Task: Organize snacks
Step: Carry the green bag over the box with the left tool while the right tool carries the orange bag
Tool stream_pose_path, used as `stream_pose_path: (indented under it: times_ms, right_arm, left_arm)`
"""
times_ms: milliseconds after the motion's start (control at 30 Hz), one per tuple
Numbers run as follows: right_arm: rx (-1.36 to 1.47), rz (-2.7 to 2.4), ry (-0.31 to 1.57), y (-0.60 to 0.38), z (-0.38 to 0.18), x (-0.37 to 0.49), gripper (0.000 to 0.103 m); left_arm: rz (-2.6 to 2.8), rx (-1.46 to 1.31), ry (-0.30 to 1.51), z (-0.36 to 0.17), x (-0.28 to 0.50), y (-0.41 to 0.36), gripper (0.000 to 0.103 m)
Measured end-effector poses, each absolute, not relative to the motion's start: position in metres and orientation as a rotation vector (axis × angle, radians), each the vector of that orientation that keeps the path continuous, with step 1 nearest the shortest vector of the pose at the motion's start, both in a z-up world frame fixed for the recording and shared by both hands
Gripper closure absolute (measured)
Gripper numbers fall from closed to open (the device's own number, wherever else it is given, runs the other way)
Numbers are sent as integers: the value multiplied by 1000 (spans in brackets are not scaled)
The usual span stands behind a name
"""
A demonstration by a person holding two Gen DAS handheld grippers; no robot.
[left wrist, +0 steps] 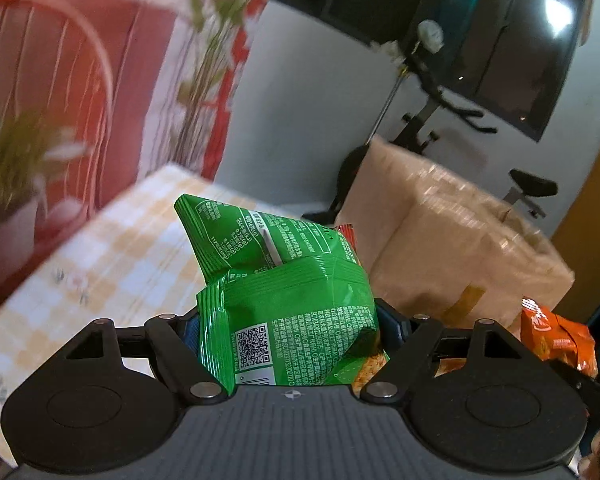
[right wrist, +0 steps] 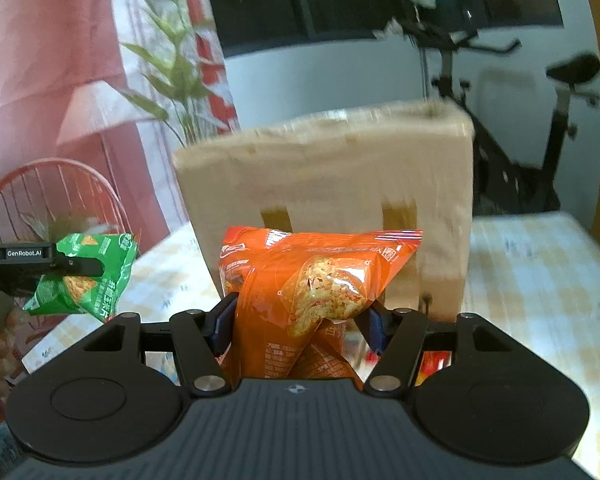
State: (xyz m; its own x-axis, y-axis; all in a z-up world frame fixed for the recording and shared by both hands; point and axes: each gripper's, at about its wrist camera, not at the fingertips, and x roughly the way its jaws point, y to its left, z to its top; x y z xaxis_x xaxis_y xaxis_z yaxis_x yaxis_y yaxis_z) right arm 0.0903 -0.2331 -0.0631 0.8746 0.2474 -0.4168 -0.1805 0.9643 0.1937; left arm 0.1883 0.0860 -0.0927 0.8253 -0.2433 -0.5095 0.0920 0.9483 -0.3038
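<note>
Green snack bag (left wrist: 284,308) sits crumpled btwn the pads of the left tongs (left wrist: 288,332), gripped and lifted off the table (left wrist: 112,264); in the right wrist view it hangs at far left (right wrist: 82,276), clear of the checked cloth. Orange snack bag (right wrist: 316,292) is clamped in the right tongs (right wrist: 300,320), also held up above the table, w/ its clear window showing chips. Cardboard box (right wrist: 324,168) stands just behind the orange bag. Exercise bike (right wrist: 540,128) further back by the wall; red curtain (left wrist: 60,80) at left.
</note>
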Motion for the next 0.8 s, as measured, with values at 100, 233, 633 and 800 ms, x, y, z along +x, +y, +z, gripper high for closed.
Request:
stream_pose_path:
  times_ms: [100,233,633,800]
  right_arm:
    - [132,243,403,-233,-45,93,39]
    - [130,260,335,-234,-19,103,39]
    - [9,192,197,-246,39,178,39]
    - [-71,132,204,-248,38,225,39]
  left_arm:
    - [-205,-234,525,-72,191,72,21]
    - [-249,-187,444,-41,192,53,21]
    - [-327,-86,317,15,254,-21,21]
    - [-330,-28,339,14,285,-55,21]
